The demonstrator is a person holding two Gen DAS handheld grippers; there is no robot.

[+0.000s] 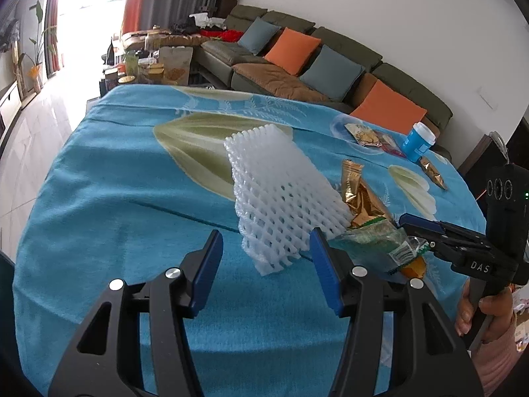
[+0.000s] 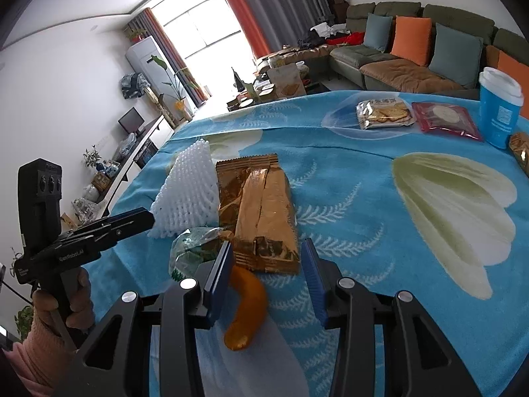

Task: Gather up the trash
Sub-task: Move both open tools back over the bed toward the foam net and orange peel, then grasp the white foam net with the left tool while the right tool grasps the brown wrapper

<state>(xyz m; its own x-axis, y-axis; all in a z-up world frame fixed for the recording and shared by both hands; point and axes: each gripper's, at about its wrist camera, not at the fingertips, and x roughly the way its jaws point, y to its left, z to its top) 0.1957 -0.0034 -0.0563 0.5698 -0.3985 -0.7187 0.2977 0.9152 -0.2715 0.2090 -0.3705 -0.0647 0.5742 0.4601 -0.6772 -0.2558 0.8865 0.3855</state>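
A white foam fruit net (image 1: 281,195) lies on the blue flowered tablecloth (image 1: 132,182); it also shows in the right wrist view (image 2: 188,188). Beside it lie a gold foil wrapper (image 2: 261,221), a clear green wrapper (image 2: 191,248) and an orange peel (image 2: 246,311). My left gripper (image 1: 266,264) is open, just short of the net. My right gripper (image 2: 267,274) is open, with its fingers over the gold wrapper's near end and the peel. In the left wrist view the right gripper (image 1: 410,223) looks nearly closed by the green wrapper (image 1: 373,238).
A blue paper cup (image 2: 499,109) with a white lid, a cracker packet (image 2: 383,112), a red packet (image 2: 443,120) and another gold packet (image 2: 520,152) sit at the far right of the table. A sofa (image 2: 413,53) with cushions stands behind.
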